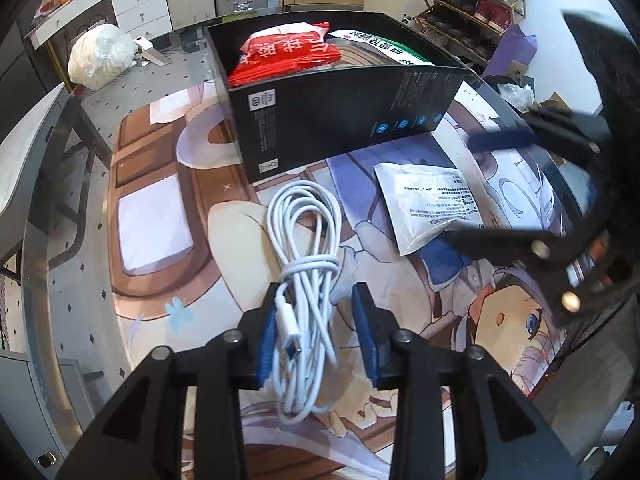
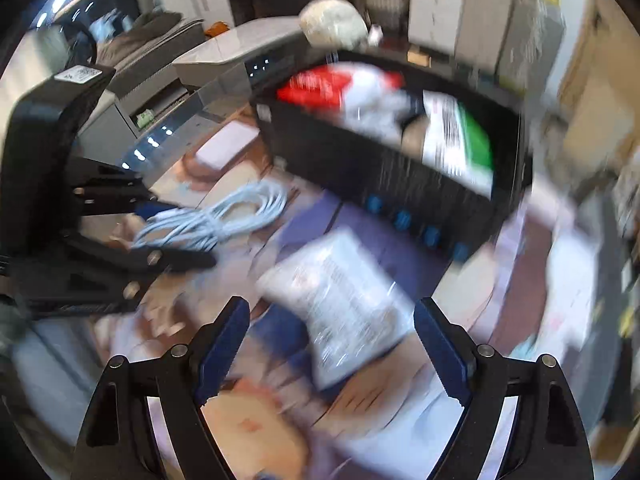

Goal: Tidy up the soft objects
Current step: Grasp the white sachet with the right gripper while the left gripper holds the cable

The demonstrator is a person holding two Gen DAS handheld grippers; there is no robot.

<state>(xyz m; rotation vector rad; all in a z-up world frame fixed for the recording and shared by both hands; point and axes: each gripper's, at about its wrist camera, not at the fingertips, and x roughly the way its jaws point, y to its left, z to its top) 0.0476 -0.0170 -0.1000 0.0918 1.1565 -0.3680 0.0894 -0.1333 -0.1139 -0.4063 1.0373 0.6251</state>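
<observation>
The cable (image 1: 308, 264), a white coiled bundle with a plug at one end, lies on the worktop (image 1: 92, 264) between the pads of the left tongs (image 1: 320, 332). The left tongs stand partly open: there is a gap between the right pad and the cable, and the left pad sits right beside the plug, so no firm grip shows. The loops of the cable reach ahead of the left tongs toward the box (image 1: 340, 120).

The pouch (image 1: 428, 204), a flat white packet with printed text, lies on the mat (image 1: 160, 216) ahead and to the right of the left tongs. In the right wrist view the pouch (image 2: 348, 304) lies just ahead of the right tongs (image 2: 332, 340) and partly between their fingers; this view is blurred. The right tongs are wide open and nothing is pressed between their pads. In the left wrist view one finger of the right tongs (image 1: 500, 240) lies at the near edge of the pouch; contact cannot be told.

The box, black and open at the top, stands on the mat beyond the cable and the pouch. It holds a red packet (image 1: 288, 56) toward its left end and a white-and-green packet (image 1: 384, 50) toward its right end.

A white bag (image 1: 100, 56) sits on the worktop far ahead and left of the left tongs, well apart from the box.
</observation>
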